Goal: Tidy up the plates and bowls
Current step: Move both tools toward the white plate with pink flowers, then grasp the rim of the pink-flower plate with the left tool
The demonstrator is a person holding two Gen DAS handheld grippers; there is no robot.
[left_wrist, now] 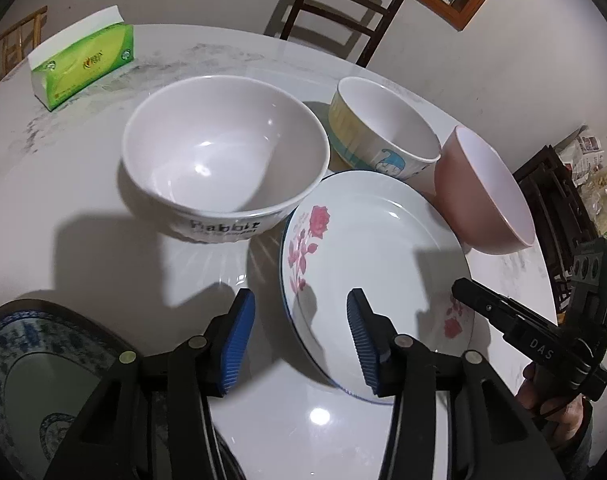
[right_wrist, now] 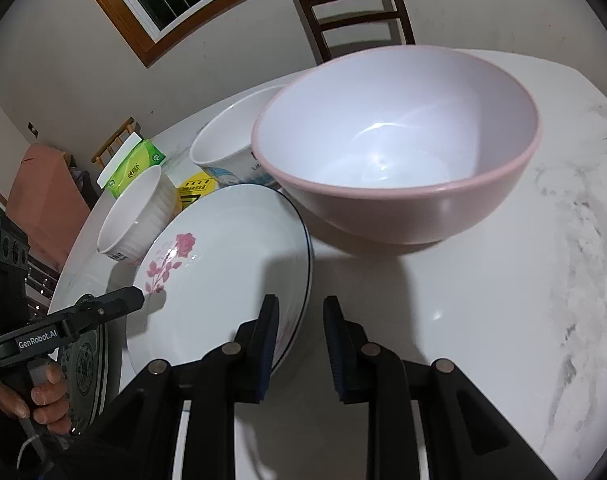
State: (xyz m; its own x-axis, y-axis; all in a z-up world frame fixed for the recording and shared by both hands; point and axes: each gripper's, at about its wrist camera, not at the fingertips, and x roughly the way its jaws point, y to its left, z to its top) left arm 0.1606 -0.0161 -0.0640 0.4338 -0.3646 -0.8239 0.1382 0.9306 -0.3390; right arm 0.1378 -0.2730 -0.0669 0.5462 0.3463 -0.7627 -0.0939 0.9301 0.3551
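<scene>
A white plate with pink roses (left_wrist: 375, 248) (right_wrist: 223, 248) lies on the white marble table (left_wrist: 83, 184). My left gripper (left_wrist: 301, 336) is open, and the plate's left rim runs between its blue pads without touching them. My right gripper (right_wrist: 301, 344) is open too, straddling the opposite rim; its left pad hangs over the plate and its right pad is off it. A white "Rabbit" bowl (left_wrist: 223, 152), a yellow-and-blue cartoon bowl (left_wrist: 383, 128) and a pink bowl (left_wrist: 483, 188) (right_wrist: 395, 152) stand close behind the plate.
A blue-patterned plate (left_wrist: 35, 360) (right_wrist: 83, 364) sits at the near left under my left hand. A green tissue pack (left_wrist: 83, 64) lies at the far left. A dark wooden chair (left_wrist: 335, 12) stands behind the table. The table edge curves close on the right.
</scene>
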